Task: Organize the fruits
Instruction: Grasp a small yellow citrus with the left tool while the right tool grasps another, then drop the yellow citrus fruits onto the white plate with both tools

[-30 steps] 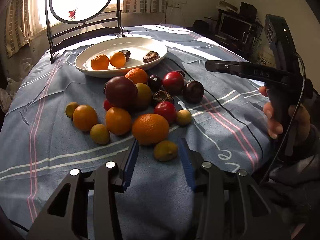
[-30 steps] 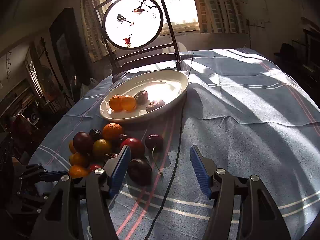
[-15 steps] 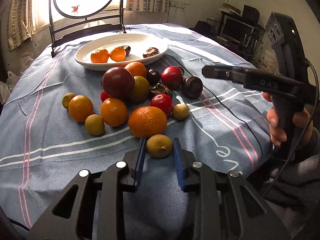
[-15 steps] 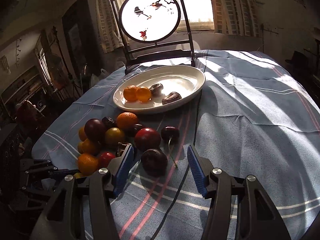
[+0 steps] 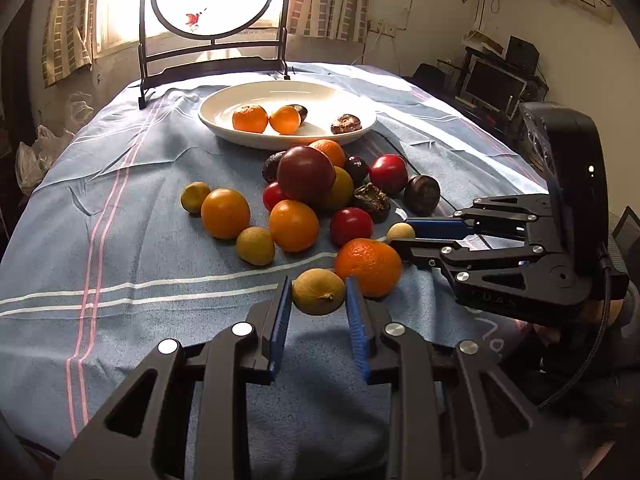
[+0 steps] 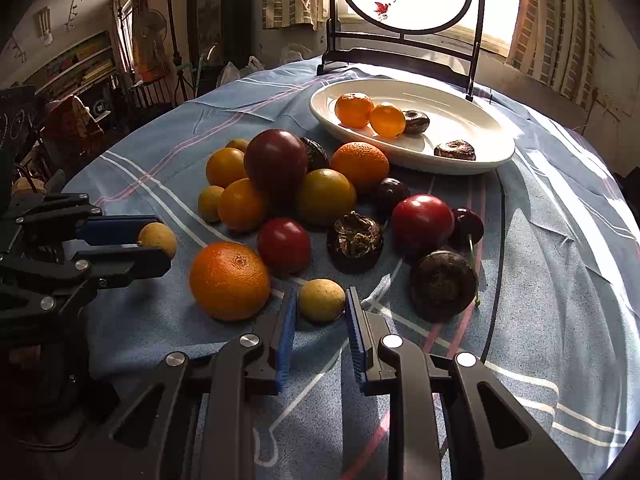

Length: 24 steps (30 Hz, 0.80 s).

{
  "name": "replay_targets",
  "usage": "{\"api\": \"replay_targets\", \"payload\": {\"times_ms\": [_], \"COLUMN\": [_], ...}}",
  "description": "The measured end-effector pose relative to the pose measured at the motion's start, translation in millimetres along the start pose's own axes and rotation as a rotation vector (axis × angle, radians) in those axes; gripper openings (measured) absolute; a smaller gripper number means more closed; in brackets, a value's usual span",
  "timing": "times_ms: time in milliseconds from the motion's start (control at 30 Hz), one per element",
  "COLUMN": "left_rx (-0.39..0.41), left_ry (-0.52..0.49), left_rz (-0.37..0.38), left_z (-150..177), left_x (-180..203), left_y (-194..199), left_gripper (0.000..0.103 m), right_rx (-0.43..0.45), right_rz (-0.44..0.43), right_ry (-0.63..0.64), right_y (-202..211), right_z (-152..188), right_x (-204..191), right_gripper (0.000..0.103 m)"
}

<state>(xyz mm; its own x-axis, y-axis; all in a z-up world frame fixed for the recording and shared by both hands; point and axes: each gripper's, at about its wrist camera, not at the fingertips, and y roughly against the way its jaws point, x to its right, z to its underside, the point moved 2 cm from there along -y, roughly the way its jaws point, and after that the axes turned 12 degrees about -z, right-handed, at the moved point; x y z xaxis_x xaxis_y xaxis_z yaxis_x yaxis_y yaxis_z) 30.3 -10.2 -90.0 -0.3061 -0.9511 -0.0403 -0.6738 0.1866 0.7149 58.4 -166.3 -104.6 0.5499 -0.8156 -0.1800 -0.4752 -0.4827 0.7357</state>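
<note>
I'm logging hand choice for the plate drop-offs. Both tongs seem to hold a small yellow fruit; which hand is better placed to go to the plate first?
Right, probably: its tongs and fruit sit beside the pile with open cloth toward the plate; the left tongs face the pile.

Orange mandarins (image 5: 368,266), red plums (image 6: 422,222) and a white plate (image 5: 224,122) rest on a blue, white-and-pink-striped tablecloth (image 5: 120,248).

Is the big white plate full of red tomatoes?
No, the white plate holds only two small oranges and two dark wrinkled fruits; the red ones lie on the tablecloth.
</note>
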Motion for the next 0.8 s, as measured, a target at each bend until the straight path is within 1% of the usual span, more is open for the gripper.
{"api": "replay_targets", "payload": {"times_ms": [100,233,333,400,533,600,733,800], "left_rx": [0.001,0.014,0.031,0.049,0.106,0.121,0.115,0.083], "left_ry": [0.006,0.016,0.02,0.023,0.013,0.014,0.008,0.005], "left_rz": [0.001,0.005,0.005,0.006,0.003,0.013,0.014,0.017], "left_z": [0,-3,-10,-19,-51,-71,-110,-126], "left_x": [-1,-4,-5,-6,-8,-9,-9,-7], "left_y": [-1,1,3,5,6,1,-25,-44], "left_gripper": [0.026,0.026,0.026,0.026,0.026,0.026,0.027,0.027], "right_rx": [0.029,0.081,0.13,0.166,0.214,0.228,0.226,0.216], "right_rz": [-0.024,-0.056,-0.089,-0.091,-0.086,-0.085,-0.086,-0.076], "right_ry": [-0.012,-0.029,-0.06,-0.086,-0.14,-0.152,-0.205,-0.213], "right_y": [4,20,35,44,56,56,38,25], "right_z": [-2,-5,-12,-19,-45,-61,-89,-101], "right_x": [1,2,11,21,48,61,89,98], "right_gripper": [0.024,0.024,0.024,0.024,0.024,0.024,0.024,0.024]}}
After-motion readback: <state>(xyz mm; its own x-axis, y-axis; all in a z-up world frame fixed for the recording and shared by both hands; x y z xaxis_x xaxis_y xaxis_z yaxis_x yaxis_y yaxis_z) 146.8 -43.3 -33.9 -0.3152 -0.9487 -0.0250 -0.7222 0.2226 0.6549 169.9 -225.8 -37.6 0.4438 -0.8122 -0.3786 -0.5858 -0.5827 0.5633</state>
